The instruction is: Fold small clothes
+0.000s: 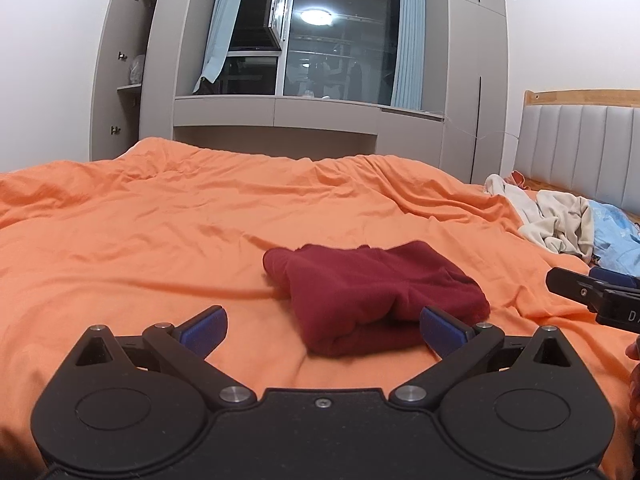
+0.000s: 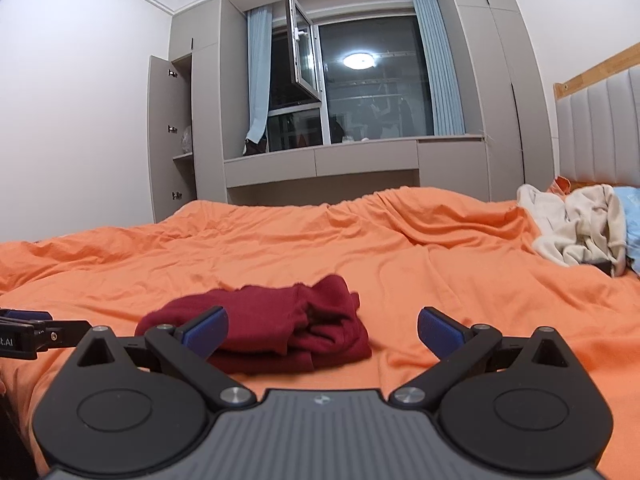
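Nearest us, our left gripper (image 1: 322,330) and right gripper (image 2: 322,332) hover low over the bed with blue-padded jaws spread wide and nothing between them. Beyond them the orange duvet (image 1: 160,220) fills most of both views, rumpled into long creases. Behind it, grey built-in cabinets (image 1: 472,80) frame a dark window (image 1: 340,40) with pale blue curtains (image 1: 408,36), one sash swung inward; a cabinet door (image 1: 108,76) at far left stands open. At far right we see a padded headboard (image 1: 580,148). Near it lies a loose pile of cream and blue clothes (image 1: 568,224). The folded dark red garment (image 1: 372,292) rests on the duvet just ahead of both grippers, its near edge beside the left gripper's right fingertip.
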A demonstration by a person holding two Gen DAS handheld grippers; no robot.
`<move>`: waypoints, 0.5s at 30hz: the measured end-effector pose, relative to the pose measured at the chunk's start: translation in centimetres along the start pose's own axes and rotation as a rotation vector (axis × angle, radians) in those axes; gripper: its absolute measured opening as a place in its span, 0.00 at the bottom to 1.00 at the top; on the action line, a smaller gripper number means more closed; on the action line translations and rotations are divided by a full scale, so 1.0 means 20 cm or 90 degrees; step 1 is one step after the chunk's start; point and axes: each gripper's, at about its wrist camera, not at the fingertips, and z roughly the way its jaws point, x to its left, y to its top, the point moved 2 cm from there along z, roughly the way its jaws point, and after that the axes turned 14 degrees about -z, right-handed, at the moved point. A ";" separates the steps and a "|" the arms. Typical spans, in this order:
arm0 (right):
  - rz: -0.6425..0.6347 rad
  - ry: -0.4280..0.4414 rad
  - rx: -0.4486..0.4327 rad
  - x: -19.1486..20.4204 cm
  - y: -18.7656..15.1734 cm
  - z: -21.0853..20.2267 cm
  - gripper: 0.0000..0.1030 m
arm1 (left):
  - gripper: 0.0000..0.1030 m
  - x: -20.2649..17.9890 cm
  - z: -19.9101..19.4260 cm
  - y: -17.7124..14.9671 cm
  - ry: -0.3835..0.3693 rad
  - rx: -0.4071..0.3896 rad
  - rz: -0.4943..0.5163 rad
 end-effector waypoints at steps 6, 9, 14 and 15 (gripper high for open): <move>-0.013 -0.009 0.006 0.04 -0.04 -0.10 1.00 | 0.99 0.00 -0.07 -0.09 0.000 0.013 0.000; -0.017 -0.011 0.011 0.04 -0.05 -0.11 1.00 | 0.99 0.00 -0.09 -0.12 0.002 0.016 0.005; -0.022 -0.013 0.018 0.06 -0.06 -0.11 1.00 | 0.99 -0.01 -0.10 -0.14 0.003 0.019 0.010; -0.021 -0.013 0.018 0.06 -0.06 -0.11 1.00 | 0.99 -0.01 -0.10 -0.14 0.003 0.019 0.010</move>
